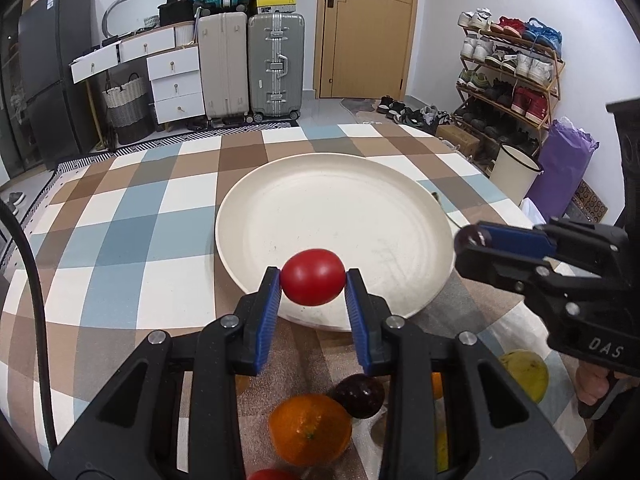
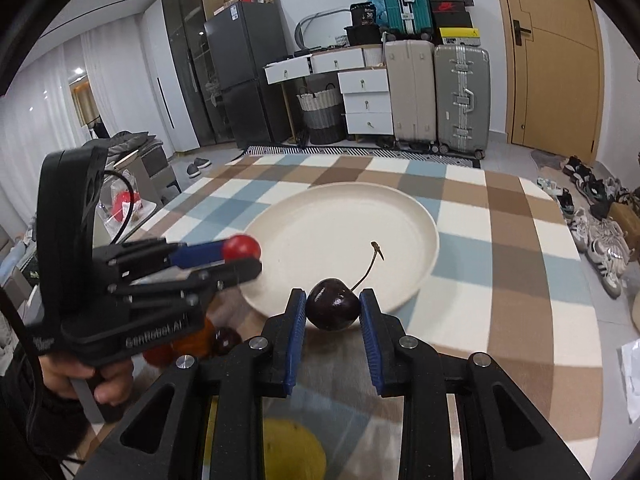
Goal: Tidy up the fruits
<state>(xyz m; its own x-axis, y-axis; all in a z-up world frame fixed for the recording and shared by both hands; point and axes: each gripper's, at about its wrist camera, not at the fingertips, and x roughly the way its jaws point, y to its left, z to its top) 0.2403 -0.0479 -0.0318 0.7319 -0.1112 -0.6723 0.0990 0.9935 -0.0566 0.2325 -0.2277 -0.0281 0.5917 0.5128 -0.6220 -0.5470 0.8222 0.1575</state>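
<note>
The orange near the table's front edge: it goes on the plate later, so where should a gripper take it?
Grip the orange across its widest middle, coming from above. It is round and smooth, a dark plum sits close on its far right, and the left side looks free.

Two matte black plastic tongs, each a pair of triangular cut-out arms joined by round silver screws. Blue ribbed pads lining the inner faces of the fingers on the left tongs (image 1: pixel 312 296) and the right tongs (image 2: pixel 332 312). White lettering "DAS" on the side of the right body, "GenRobot.AI" on the side of the left one. Tall black perforated mount above the left handle, with a thin black cable (image 2: pixel 120 204) looping from it. Pistol-style grip under each body, wrapped by a hand (image 2: pixel 86 376).
</note>
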